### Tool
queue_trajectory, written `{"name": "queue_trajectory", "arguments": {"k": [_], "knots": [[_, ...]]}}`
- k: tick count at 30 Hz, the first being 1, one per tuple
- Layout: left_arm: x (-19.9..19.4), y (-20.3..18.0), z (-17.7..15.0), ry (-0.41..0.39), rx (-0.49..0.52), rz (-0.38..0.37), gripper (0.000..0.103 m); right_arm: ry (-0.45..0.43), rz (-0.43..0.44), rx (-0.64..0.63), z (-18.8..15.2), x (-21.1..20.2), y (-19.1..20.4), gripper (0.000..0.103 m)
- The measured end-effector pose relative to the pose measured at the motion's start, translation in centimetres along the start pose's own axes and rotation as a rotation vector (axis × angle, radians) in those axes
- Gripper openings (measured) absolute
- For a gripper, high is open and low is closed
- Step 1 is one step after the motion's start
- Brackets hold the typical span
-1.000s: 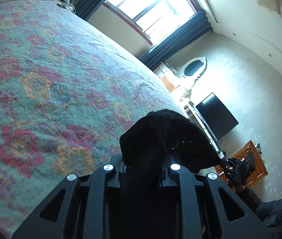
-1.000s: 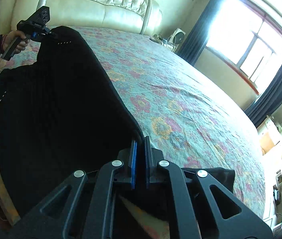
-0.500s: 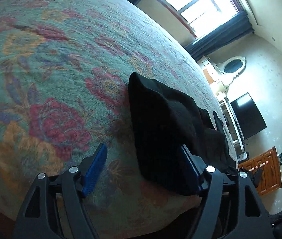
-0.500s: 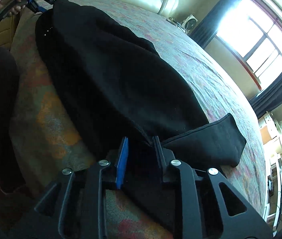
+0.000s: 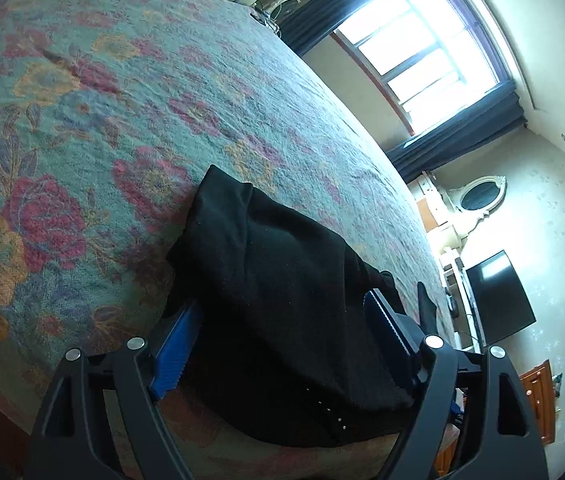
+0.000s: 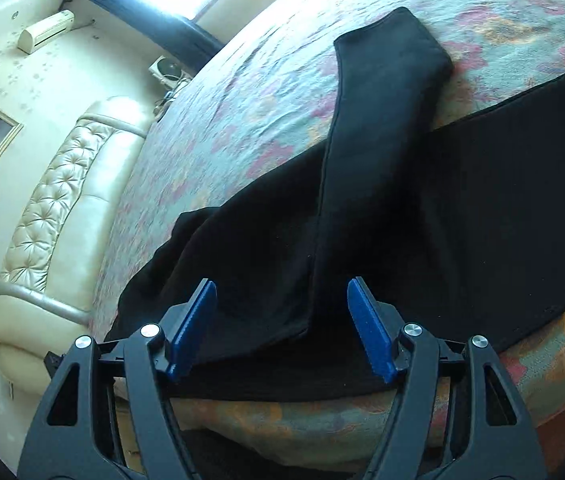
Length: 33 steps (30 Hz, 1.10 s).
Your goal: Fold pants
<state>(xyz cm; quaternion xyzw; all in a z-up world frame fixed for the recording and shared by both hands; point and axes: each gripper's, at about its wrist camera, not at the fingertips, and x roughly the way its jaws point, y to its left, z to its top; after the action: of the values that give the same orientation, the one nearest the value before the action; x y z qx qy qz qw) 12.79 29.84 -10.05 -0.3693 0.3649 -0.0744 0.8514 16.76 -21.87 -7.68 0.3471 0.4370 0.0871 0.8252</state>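
Pants (image 6: 462,208) laid on bedspread (image 5: 130,128), 1 leg crossed over, unfolded; left gripper (image 5: 282,340) and right gripper (image 6: 282,324) jaws just opened, released.

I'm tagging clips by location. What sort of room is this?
A home bedroom, most likely: a wide bed under a floral bedspread, a tufted cream headboard, a curtained window, and a wall television.

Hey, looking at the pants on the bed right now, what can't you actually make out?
- Left wrist view: the near edge of the black pants is hidden behind the gripper fingers.
- Right wrist view: the pants are cut off by the right edge.
- Either view: fold layers unreadable; the fabric is too dark.
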Motion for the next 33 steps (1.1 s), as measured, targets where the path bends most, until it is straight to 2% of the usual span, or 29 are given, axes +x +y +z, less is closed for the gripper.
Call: {"name": "queue_trajectory", "arguments": {"k": [2,5,8,9,12,15,17,21,26,30,33], "knots": [[1.0,0.2,0.3,0.013,-0.006,0.027,0.084,-0.013,-0.068,-0.039,-0.1,0.1,0.1,0.068],[1.7,1.0,0.2,0.021,-0.068,0.018,0.084,-0.045,-0.228,-0.188,-0.5,1.6,1.8,0.062],[2.2,1.2,0.3,0.016,-0.092,0.003,0.084,-0.025,-0.356,-0.264,-0.8,3.5,1.7,0.051],[2.2,1.1,0.2,0.016,-0.087,0.003,0.084,-0.013,-0.376,-0.265,-0.8,4.3,1.2,0.043],[1.9,1.2,0.3,0.009,-0.088,0.000,0.084,0.005,-0.379,-0.246,-0.7,5.2,-0.4,0.020],[1.5,1.4,0.4,-0.006,-0.118,-0.035,0.084,0.002,-0.318,-0.177,-0.5,4.0,-1.6,0.012],[1.1,1.6,0.2,-0.009,-0.137,-0.058,0.084,-0.001,-0.272,-0.135,0.0,3.2,-2.1,0.012],[0.1,0.6,0.0,-0.031,-0.121,-0.091,0.084,-0.066,-0.179,-0.079,0.1,-0.1,-2.5,0.012],[-0.8,-0.2,-0.9,-0.028,-0.120,-0.107,0.084,-0.121,-0.137,-0.062,-0.5,-3.8,-3.4,0.011],[-1.1,0.1,-1.8,-0.022,-0.104,-0.058,0.084,-0.085,-0.126,-0.021,-1.6,-4.5,-5.6,0.011],[-0.6,1.4,-2.6,-0.002,-0.133,-0.018,0.084,-0.044,-0.161,-0.010,-2.8,-3.1,-7.2,0.011]]}}
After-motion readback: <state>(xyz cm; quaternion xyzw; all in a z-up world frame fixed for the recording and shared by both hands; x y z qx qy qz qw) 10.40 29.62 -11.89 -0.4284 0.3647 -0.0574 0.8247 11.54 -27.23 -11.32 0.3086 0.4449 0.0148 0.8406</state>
